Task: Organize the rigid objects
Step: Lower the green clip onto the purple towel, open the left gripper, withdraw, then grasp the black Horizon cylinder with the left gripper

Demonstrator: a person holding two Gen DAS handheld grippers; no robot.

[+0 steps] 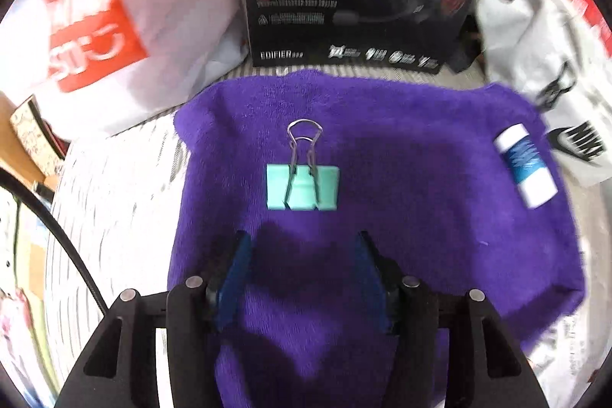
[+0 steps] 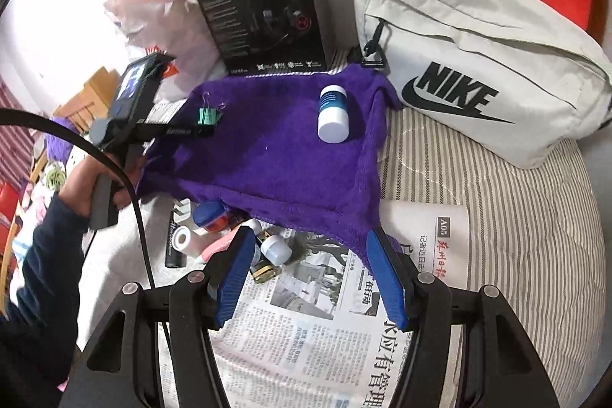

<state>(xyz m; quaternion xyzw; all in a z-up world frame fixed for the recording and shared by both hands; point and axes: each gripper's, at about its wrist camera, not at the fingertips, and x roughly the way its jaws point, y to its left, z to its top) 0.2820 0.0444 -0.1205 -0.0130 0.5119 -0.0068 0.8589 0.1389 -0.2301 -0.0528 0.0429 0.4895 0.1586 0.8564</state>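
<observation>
Binder clip (image 1: 302, 188), mint green, lies on the purple towel (image 1: 401, 178) just ahead of my left gripper (image 1: 302, 247). Its wire handles point away from me and its wide body lies across my jaws, which are apart with nothing between them. My right gripper (image 2: 310, 247) is farther off, jaws apart and empty, above the newspaper (image 2: 306, 339). No box or bin holds anything; a white bottle (image 2: 333, 114) lies loose on the towel.

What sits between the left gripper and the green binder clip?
Nothing visible. The left gripper is open over bare purple towel, with the green binder clip lying just ahead of its fingers. The white bottle lies far off to the side.
</observation>
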